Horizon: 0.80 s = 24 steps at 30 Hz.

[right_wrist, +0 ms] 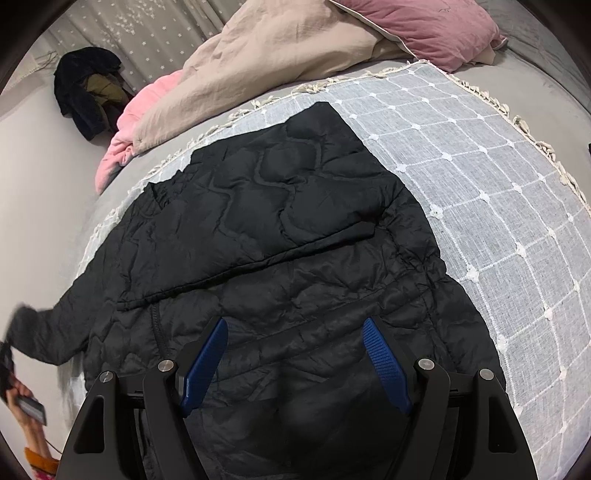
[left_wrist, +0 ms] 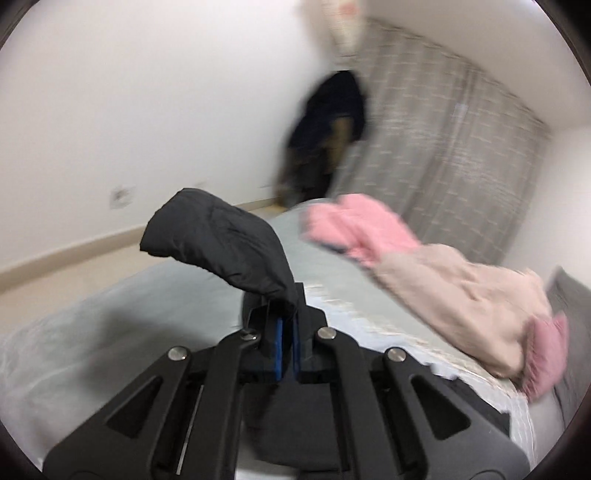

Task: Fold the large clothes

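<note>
Now left hand-held gripper pinches puffy quilted jacket sleeve

The left gripper has its fingers pinched together, cloth caught between them. The right gripper holds its fingers spread wide, angled downward.

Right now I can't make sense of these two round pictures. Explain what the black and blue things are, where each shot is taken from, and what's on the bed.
No robot here: a person holds a two-finger gripper in each hand, with a wide-angle camera on each looking along its blue pads. One picture looks out from the left gripper, shut on the lifted sleeve of a black quilted jacket. The other looks down from the right gripper, open above the jacket. The jacket lies on a grey checked throw on the bed, beside a beige and pink duvet and a mauve pillow.
</note>
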{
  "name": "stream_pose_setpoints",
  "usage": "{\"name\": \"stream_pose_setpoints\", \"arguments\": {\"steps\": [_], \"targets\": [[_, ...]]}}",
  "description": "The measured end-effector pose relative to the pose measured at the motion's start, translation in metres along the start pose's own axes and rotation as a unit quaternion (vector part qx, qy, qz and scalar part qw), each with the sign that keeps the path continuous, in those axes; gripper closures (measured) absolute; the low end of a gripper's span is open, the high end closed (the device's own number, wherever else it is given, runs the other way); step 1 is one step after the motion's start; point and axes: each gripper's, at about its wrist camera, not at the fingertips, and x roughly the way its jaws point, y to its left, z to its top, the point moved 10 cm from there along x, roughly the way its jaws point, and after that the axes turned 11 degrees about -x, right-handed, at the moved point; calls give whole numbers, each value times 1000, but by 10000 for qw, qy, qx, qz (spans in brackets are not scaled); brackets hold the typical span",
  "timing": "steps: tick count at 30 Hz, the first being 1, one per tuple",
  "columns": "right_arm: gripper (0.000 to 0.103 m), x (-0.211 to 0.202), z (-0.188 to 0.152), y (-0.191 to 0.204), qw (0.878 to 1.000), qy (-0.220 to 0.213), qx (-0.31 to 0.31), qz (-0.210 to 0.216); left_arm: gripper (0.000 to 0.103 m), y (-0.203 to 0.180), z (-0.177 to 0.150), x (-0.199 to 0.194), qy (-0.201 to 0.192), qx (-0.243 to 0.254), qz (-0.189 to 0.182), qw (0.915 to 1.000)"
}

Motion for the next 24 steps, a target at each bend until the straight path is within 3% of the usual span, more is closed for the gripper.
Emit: {"name": "stream_pose_setpoints", "arguments": {"steps": [6,10,12,13,15,17,19,22,24], "targets": [[26,-3,2,0,9999,-43,47,89,98,-125,-42,-14,440,502,-1089,9918],[26,-3,3,-2,9999,-56,95,123,98,-189,-102,-9,1033,719,-1535,9801],[26,-3,2,-3,9999,-57,109,121,98,-214,-146,3,1521,806,-1675,9707],[26,-2,2,-3,9998,-52,117,130,97,-225,-173,10,1893,869,-1750,9623],[26,-2,2,-3,9998,-44,132,147,72,-239,-239,22,2977,1132,-1822,9303],[26,0,1,-3,9998,-32,120,160,63,-238,-304,27,4090,1368,-1773,8846],[26,2,1,-3,9998,0,116,163,63,-232,-330,21,4377,1496,-1761,8689],[26,4,0,-4,9997,16,140,180,59,-216,-330,13,4211,1676,-1740,8742],[26,5,-1,-5,9997,27,167,172,55,-200,-314,16,4064,1587,-1588,8857]]}}
